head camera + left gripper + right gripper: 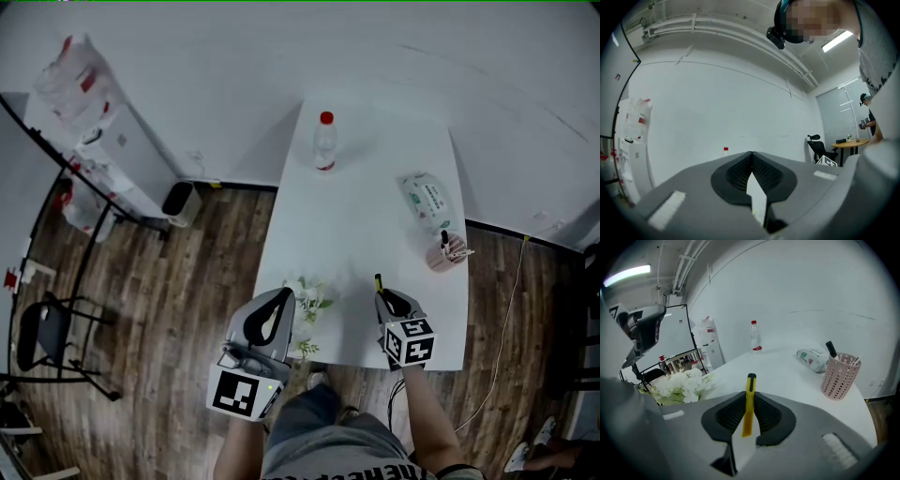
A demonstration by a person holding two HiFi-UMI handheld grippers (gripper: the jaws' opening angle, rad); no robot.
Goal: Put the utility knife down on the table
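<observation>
the right gripper (pixel 749 398) has its jaws closed on the knife (pixel 748 405), a slim yellow one with a black tip. the pads clamp its flat sides, and the black end pokes out past the jaws toward 12 o'clock. in the head view the knife sits over the worktop (pixel 366 220) at about 5 o'clock, near the front edge, held in the jaws rather than lying on the surface.

the left gripper (pixel 751 155) has its jaws closed with the tips meeting and nothing between them. it hangs at the worktop's 7 o'clock corner, just beside the flowers (pixel 307 298).

on the white worktop a bottle (pixel 324 142) with a red cap stands upright at 12 o'clock. a wipes pack (pixel 427 202) lies at 2 o'clock. a pink basket (pixel 447 251) stands at 3 o'clock near the right edge, just beside the pack, with a dark pen upright in it.
</observation>
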